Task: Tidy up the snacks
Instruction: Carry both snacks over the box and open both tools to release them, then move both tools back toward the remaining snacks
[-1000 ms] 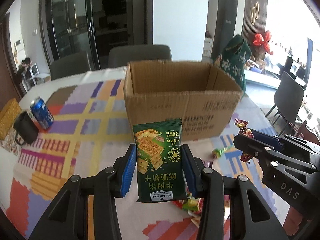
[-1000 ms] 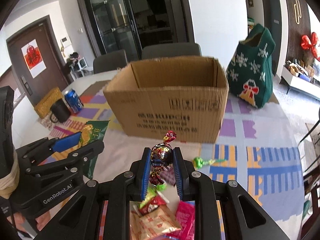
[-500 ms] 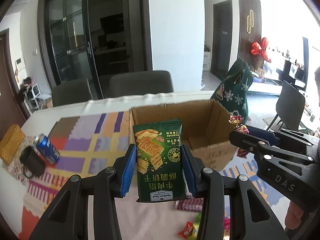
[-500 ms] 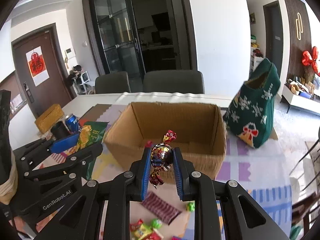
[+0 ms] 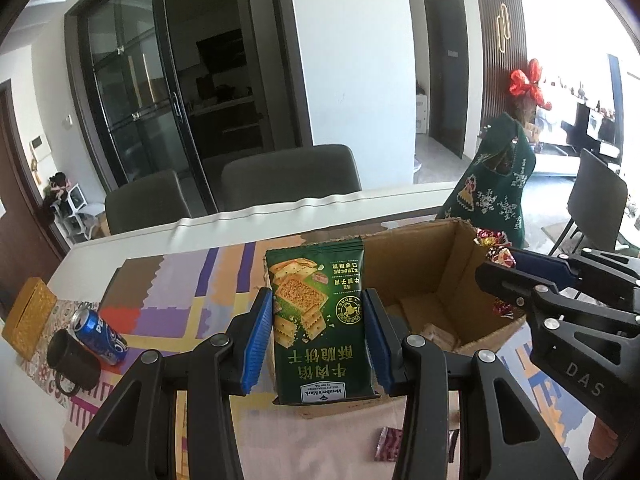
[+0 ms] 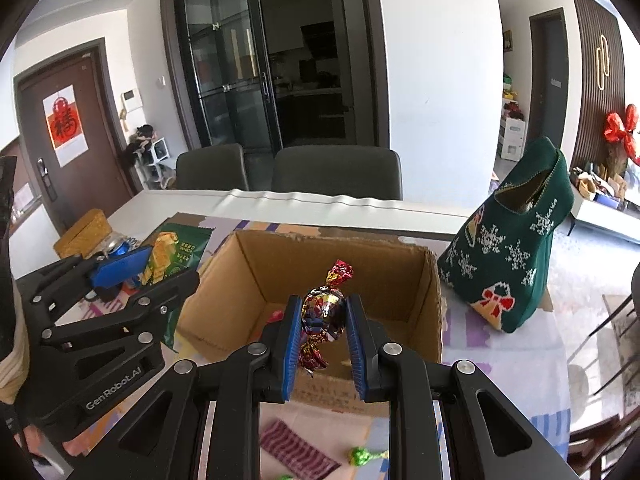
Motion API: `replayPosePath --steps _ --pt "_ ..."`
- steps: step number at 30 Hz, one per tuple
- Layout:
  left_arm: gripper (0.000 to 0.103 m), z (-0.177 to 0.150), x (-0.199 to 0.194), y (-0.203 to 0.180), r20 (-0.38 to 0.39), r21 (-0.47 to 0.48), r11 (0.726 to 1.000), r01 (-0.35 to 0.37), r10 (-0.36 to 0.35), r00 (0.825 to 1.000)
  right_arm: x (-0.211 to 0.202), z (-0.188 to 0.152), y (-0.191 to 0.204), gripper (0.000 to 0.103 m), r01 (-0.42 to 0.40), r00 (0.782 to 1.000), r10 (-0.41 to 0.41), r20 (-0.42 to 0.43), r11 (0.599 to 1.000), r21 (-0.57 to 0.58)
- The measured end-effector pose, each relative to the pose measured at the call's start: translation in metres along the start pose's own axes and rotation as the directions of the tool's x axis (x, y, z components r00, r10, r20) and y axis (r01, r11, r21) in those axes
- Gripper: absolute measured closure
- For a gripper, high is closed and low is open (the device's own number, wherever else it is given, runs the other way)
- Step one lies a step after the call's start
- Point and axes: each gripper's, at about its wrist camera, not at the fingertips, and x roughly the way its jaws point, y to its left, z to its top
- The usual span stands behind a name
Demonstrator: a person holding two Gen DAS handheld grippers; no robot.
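My left gripper (image 5: 318,334) is shut on a green cracker packet (image 5: 320,312) and holds it upright above the near left edge of the open cardboard box (image 5: 460,264). My right gripper (image 6: 323,328) is shut on a foil-wrapped candy (image 6: 324,314) and holds it above the near wall of the same box (image 6: 404,264). The right gripper also shows in the left wrist view (image 5: 504,276). The left gripper shows in the right wrist view (image 6: 132,268). A few snacks lie inside the box.
A Pepsi can (image 5: 98,330), a dark mug (image 5: 72,358) and a yellow box (image 5: 28,320) sit at the table's left. A green Christmas stocking bag (image 6: 516,244) stands right of the box. Loose snacks (image 6: 298,454) lie on the patterned tablecloth in front. Chairs stand behind the table.
Both grippers have risen and moved forward with their snacks, from in front of the box to above its near edge. The box's inside has come into view.
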Motion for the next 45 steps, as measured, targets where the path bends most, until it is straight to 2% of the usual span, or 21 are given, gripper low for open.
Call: replayPosePath --steps 8,11,13,16,19,22,27,36,40,45 --pt "0.058 0.009 0.024 0.001 -0.032 0.007 1.0 -0.001 0.001 0.999 0.017 0.008 -0.006 0.08 0.016 1.0 -0.016 -0.016 1.0 0.001" --pt "0.049 0.009 0.025 0.001 -0.032 0.007 1.0 -0.007 0.007 0.999 0.021 0.008 -0.008 0.078 0.028 0.999 -0.028 -0.018 1.0 0.01" --pt "0.042 0.008 0.024 0.002 -0.028 0.005 1.0 -0.014 0.014 1.0 0.022 0.007 -0.01 0.063 0.033 0.999 -0.032 -0.027 0.999 0.021" --pt "0.04 0.005 0.021 0.004 -0.029 -0.002 1.0 -0.018 0.018 0.999 0.02 0.005 -0.01 0.061 0.062 0.998 -0.062 -0.016 0.998 0.017" --pt "0.037 0.001 0.013 0.004 -0.025 -0.006 1.0 -0.013 0.013 1.0 0.014 0.001 -0.01 0.06 0.07 0.998 -0.069 -0.011 0.997 0.018" --pt "0.036 -0.003 0.003 0.002 -0.02 0.0 1.0 -0.008 0.008 1.0 0.006 -0.003 -0.01 0.054 0.075 0.997 -0.074 -0.001 0.997 0.023" --pt "0.033 -0.013 -0.021 -0.004 0.011 0.015 1.0 0.008 -0.008 1.0 -0.012 -0.015 -0.008 0.054 0.075 0.997 -0.075 0.013 0.997 0.022" --pt "0.026 -0.033 -0.067 -0.015 0.06 0.032 0.999 0.043 -0.045 0.997 -0.05 -0.042 -0.004 0.044 0.07 0.997 -0.071 0.031 0.997 0.033" --pt "0.024 -0.048 -0.08 -0.018 0.054 0.037 0.997 0.066 -0.067 0.996 -0.065 -0.058 -0.003 0.039 0.081 0.996 -0.082 0.034 0.996 0.032" --pt "0.024 -0.07 -0.086 -0.026 0.021 0.054 0.994 0.092 -0.094 0.995 -0.078 -0.081 0.0 0.038 0.103 0.995 -0.104 0.014 0.994 0.029"
